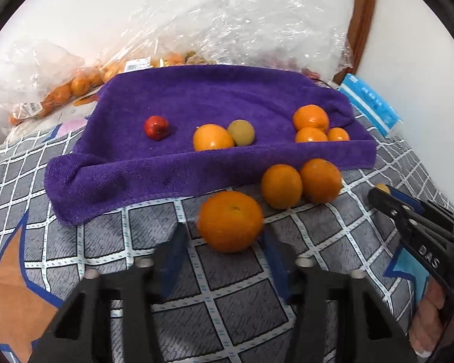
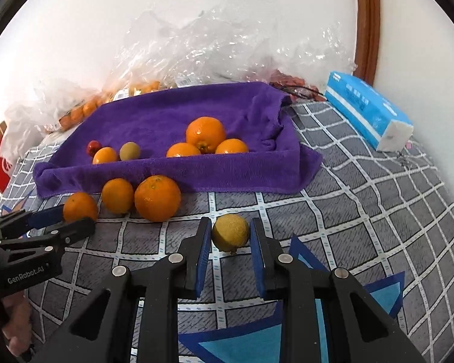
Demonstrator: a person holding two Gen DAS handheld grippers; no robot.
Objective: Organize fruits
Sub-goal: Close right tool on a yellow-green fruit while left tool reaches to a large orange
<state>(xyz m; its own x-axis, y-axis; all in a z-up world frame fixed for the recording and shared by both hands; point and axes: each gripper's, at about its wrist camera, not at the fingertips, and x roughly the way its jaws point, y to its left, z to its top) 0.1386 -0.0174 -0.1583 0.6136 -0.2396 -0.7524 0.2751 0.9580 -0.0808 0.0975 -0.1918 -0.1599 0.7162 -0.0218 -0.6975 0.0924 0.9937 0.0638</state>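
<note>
Right between the spread fingers of the left gripper (image 1: pixel 225 236) sits a large orange (image 1: pixel 230 221), resting on the checked bedcover (image 1: pixel 227 311); the blue pads stand on either side of it, and I cannot tell whether they touch the peel. Ahead of that gripper and a little to its right, two more oranges (image 1: pixel 301 185) lie side by side, touching each other, just in front of the folded front edge of the purple towel (image 1: pixel 196 96).

Meanwhile the right gripper (image 2: pixel 230 237) is open around a yellow lemon (image 2: pixel 230 233) that lies on the same cover; narrow gaps seem to show between the lemon and both pads, so nothing is clamped. Beyond the tips of this gripper the towel forms a shallow tray. On it, straight ahead, three oranges (image 2: pixel 207 139) huddle together, the largest behind the two smaller ones. Farther to the left of them sit a small orange fruit (image 2: pixel 105 155), a dull green round fruit (image 2: pixel 129 151) and a small red fruit (image 2: pixel 93 147).

Behind the towel, crumpled clear plastic bags (image 2: pixel 215 45) lean toward the white wall, one holding small oranges. Ahead and well to the right of the right gripper lies a blue tissue pack (image 2: pixel 369 109).
</note>
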